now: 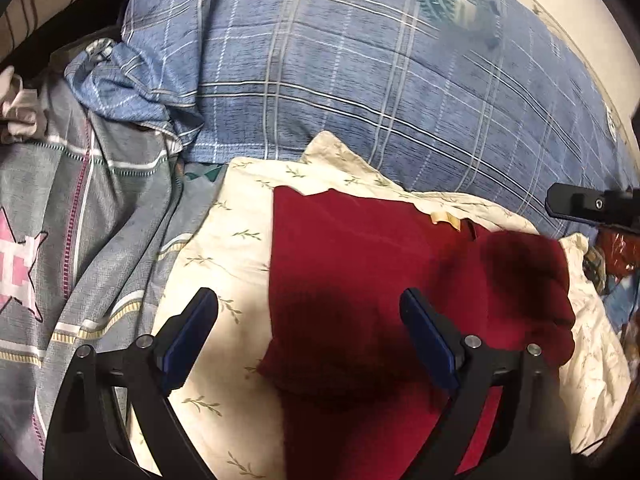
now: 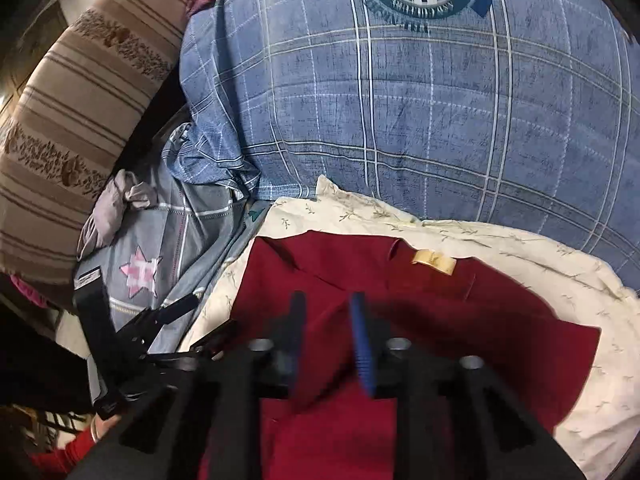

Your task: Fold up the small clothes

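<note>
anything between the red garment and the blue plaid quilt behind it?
Yes: a strip of the cream leaf-print sheet that the red garment lies on separates it from the blue plaid quilt. Nothing else sits there. The right wrist view shows it best.

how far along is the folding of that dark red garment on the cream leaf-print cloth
Done: the dark red knit garment lies on the cream leaf-print cloth with its left edge straight and the tan neck label showing, so at least one fold seems made. In hand: nothing; the left gripper and right gripper are both open above it. Left: probably further folds, since the right side looks bunched.
</note>
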A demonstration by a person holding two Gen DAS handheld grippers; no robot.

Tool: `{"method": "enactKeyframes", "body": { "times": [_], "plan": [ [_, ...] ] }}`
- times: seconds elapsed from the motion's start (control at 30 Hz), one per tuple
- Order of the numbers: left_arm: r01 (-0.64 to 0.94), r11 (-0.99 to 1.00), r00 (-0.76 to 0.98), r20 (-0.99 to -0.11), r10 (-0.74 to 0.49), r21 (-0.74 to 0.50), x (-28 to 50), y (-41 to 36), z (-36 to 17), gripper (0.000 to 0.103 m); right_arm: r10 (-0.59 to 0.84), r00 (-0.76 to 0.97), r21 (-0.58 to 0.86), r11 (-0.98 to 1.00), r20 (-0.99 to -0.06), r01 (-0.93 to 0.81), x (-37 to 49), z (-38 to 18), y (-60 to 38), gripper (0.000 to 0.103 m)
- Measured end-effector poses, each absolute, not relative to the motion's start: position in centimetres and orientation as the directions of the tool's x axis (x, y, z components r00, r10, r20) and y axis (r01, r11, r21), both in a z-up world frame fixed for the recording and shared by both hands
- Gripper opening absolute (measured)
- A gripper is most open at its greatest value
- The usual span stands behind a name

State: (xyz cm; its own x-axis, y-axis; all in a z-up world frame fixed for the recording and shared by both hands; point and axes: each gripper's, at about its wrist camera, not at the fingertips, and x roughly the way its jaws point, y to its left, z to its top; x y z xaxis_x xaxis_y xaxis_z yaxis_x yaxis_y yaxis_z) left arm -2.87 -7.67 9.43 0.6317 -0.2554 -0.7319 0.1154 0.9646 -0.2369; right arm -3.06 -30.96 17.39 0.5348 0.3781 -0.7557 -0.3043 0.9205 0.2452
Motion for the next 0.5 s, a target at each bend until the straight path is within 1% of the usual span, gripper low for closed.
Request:
{"method": "enactKeyframes", "body": {
  "times": [0.03, 0.07, 0.13, 0.2, 0.3, 0.37, 0.47, 0.5],
  "plan": [
    [0.116, 0.96, 0.629, -0.73, -0.27, -0.255, -2.8, -7.5, 9.5, 0.093, 0.363, 0.564, 0.227, 0.927, -0.742, -0.298, -3.4, 17.7, -31.3, 0.039],
    [0.122, 0.952, 0.625, -0.723, -0.294, -0.281, -2.8, -7.3, 9.7, 0.093, 0.35, 0.586, 0.214, 0.933, -0.731, -0.289, -4.1, 17.9, -32.0, 0.042],
    [0.134, 0.942, 0.626, -0.711, -0.321, -0.307, -2.8, -7.3, 10.0, 0.093, 0.317, 0.617, 0.197, 0.946, -0.72, -0.256, -5.5, 18.2, -33.8, 0.052],
    [0.146, 0.936, 0.627, -0.702, -0.338, -0.32, -2.8, -7.6, 10.3, 0.093, 0.293, 0.641, 0.189, 0.955, -0.709, -0.227, -7.0, 18.1, -35.5, 0.053],
    [0.194, 0.919, 0.612, -0.69, -0.387, -0.344, -3.0, -8.5, 10.2, 0.093, 0.27, 0.635, 0.191, 0.963, -0.724, -0.191, -8.9, 16.3, -37.6, 0.053],
    [0.21, 0.923, 0.602, -0.702, -0.381, -0.321, -2.9, -9.4, 9.7, 0.093, 0.201, 0.659, 0.147, 0.979, -0.725, -0.138, -10.4, 14.8, -38.9, 0.052],
    [0.221, 0.925, 0.589, -0.714, -0.378, -0.308, -2.3, -10.4, 8.9, 0.093, 0.02, 0.704, -0.004, 0.999, -0.71, -0.032, -12.3, 13.0, -40.6, 0.052],
    [0.216, 0.924, 0.587, -0.714, -0.381, -0.316, -1.9, -10.6, 8.5, 0.093, -0.009, 0.706, -0.03, 0.999, -0.708, -0.017, -12.6, 12.5, -41.0, 0.052]
  ]
}}
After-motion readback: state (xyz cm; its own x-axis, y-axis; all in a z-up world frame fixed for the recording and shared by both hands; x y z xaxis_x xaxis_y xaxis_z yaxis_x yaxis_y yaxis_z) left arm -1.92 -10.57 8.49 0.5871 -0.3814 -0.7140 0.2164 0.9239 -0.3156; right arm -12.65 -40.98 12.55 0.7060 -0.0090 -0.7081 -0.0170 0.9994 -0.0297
